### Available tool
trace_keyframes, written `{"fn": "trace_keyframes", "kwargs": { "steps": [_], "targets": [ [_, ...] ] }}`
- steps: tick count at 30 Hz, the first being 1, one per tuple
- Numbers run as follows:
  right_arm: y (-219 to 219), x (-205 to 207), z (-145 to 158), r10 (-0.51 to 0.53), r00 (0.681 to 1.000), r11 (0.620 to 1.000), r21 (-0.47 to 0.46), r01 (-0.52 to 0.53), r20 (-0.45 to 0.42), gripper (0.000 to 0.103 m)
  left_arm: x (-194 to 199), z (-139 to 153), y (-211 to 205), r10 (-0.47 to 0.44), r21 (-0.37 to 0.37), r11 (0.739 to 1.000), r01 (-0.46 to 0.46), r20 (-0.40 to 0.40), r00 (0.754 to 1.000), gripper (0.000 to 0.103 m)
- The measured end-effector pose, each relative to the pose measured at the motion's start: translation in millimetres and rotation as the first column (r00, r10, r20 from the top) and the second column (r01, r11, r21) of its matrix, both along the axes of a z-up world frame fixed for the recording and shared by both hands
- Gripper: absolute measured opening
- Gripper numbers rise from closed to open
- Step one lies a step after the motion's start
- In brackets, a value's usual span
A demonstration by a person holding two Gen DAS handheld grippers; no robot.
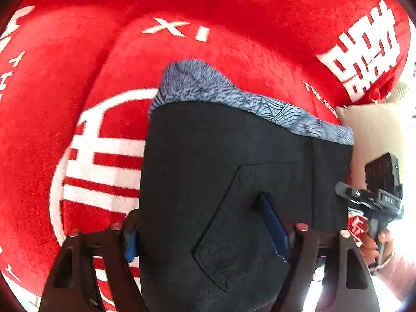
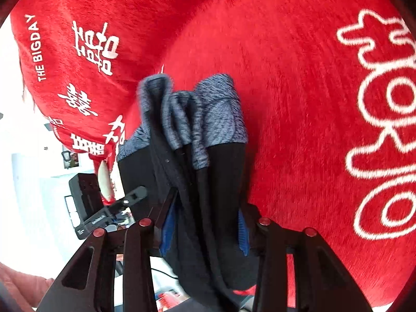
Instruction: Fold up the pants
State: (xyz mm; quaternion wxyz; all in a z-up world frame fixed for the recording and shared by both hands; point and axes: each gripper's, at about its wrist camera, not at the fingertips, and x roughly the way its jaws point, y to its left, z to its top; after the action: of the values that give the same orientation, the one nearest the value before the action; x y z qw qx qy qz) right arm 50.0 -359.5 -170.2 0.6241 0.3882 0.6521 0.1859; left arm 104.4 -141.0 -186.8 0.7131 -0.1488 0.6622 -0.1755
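The pants are black with a blue-grey patterned waistband and a back pocket. They hang lifted above the red blanket. My left gripper is shut on the pants, its blue pads pinching the cloth beside the pocket. In the right wrist view the pants hang in bunched vertical folds, waistband farthest from the camera. My right gripper is shut on those folds. The right gripper also shows at the right edge of the left wrist view, and the left gripper shows at the left of the right wrist view.
A red plush blanket with white characters and lettering covers the surface below; it also fills the right wrist view. A beige cushion lies at its right edge. A bright room lies beyond the blanket's edge.
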Motion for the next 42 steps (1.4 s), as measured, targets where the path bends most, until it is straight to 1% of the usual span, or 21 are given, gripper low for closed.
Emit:
{"fn": "trace_keyframes", "kwargs": {
  "steps": [3,7,8,9,10,11,13,14,15,18,20,22,25,27,30,31,35,36,38,40,42],
  "targets": [
    [4.7,3.2,1.1,0.033,0.999,0.998,-0.053,-0.032,0.009,0.050,0.4,2.2,-2.5,-0.004,0.046,0.999,0.003,0.003,1.000,0.087],
    [11.9,6.3,10.6,0.061,0.998,0.988,-0.142,-0.059,0.006,0.056,-1.8,17.8,-6.1,-0.034,0.157,0.987,0.023,0.066,0.997,0.087],
    [14.7,6.6,14.7,0.073,0.997,0.981,-0.182,-0.070,0.010,0.063,-2.1,21.3,-5.3,-0.030,0.190,0.982,0.014,0.085,0.996,0.087],
    [18.2,6.3,19.6,0.096,0.995,0.961,-0.263,-0.090,0.009,0.073,-2.2,24.3,-3.9,-0.025,0.222,0.975,0.002,0.101,0.995,0.089],
    [19.8,6.2,22.5,0.111,0.994,0.946,-0.307,-0.103,0.008,0.074,-1.3,25.9,-3.2,-0.018,0.251,0.968,-0.011,0.111,0.994,0.095],
    [23.0,5.7,26.8,0.130,0.991,0.929,-0.352,-0.118,0.011,0.074,-2.0,28.7,-1.4,-0.009,0.288,0.957,-0.029,0.127,0.992,0.095],
    [25.1,4.6,32.1,0.141,0.990,0.908,-0.398,-0.128,0.003,0.075,-4.0,31.2,1.3,0.003,0.307,0.951,-0.042,0.129,0.992,0.095],
    [25.2,2.6,34.2,0.140,0.990,0.895,-0.426,-0.130,-0.008,0.079,-5.4,31.5,2.2,0.005,0.326,0.944,-0.046,0.124,0.992,0.095],
    [25.8,1.1,35.8,0.135,0.991,0.881,-0.454,-0.131,-0.025,0.080,-7.1,33.0,2.1,0.001,0.344,0.938,-0.044,0.124,0.992,0.095],
    [24.8,-3.0,41.0,0.105,0.993,0.863,-0.490,-0.120,-0.058,0.080,-11.8,41.7,-0.1,-0.009,0.398,0.916,-0.040,0.122,0.993,0.095],
    [24.0,-5.5,48.3,0.091,0.993,0.842,-0.526,-0.118,-0.077,0.081,-15.4,48.9,-2.8,-0.013,0.415,0.909,-0.036,0.113,0.993,0.095],
    [22.2,-10.4,56.0,0.086,0.992,0.823,-0.554,-0.123,-0.092,0.081,-20.1,56.0,-6.3,-0.032,0.417,0.909,-0.014,0.104,0.994,0.095],
    [24.2,-20.7,68.7,0.084,0.988,0.791,-0.595,-0.143,-0.127,0.082,-29.8,64.6,-13.9,-0.071,0.439,0.898,0.033,0.071,0.995,0.096],
    [30.8,-27.3,78.1,0.081,0.988,0.781,-0.608,-0.144,-0.130,0.083,-38.3,70.4,-20.1,-0.095,0.450,0.891,0.059,0.058,0.994,0.096],
    [44.5,-35.7,95.3,0.081,0.989,0.776,-0.616,-0.138,-0.120,0.088,-49.6,83.0,-26.3,-0.124,0.436,0.895,0.089,0.052,0.991,0.097],
    [50.5,-39.1,102.1,0.083,0.990,0.771,-0.622,-0.135,-0.112,0.089,-52.4,86.8,-28.0,-0.130,0.434,0.896,0.095,0.051,0.990,0.103],
    [72.8,-44.8,126.2,0.099,0.993,0.758,-0.641,-0.119,-0.067,0.103,-60.0,99.4,-32.0,-0.168,0.392,0.909,0.141,0.034,0.985,0.103],
    [78.3,-43.8,128.7,0.101,0.993,0.758,-0.641,-0.117,-0.061,0.103,-61.2,101.1,-32.0,-0.177,0.370,0.916,0.156,0.026,0.984,0.103],
    [88.6,-43.7,135.0,0.101,0.994,0.753,-0.649,-0.109,-0.049,0.103,-63.9,105.2,-33.2,-0.197,0.365,0.914,0.176,0.021,0.980,0.103],
    [98.2,-43.9,141.3,0.107,0.993,0.727,-0.679,-0.106,-0.041,0.103,-67.0,110.8,-34.2,-0.220,0.373,0.908,0.192,0.032,0.975,0.103],
    [108.9,-45.3,148.5,0.124,0.991,0.684,-0.719,-0.120,-0.047,0.103,-69.7,117.9,-33.8,-0.227,0.385,0.903,0.190,0.052,0.973,0.103]
  ]
}}
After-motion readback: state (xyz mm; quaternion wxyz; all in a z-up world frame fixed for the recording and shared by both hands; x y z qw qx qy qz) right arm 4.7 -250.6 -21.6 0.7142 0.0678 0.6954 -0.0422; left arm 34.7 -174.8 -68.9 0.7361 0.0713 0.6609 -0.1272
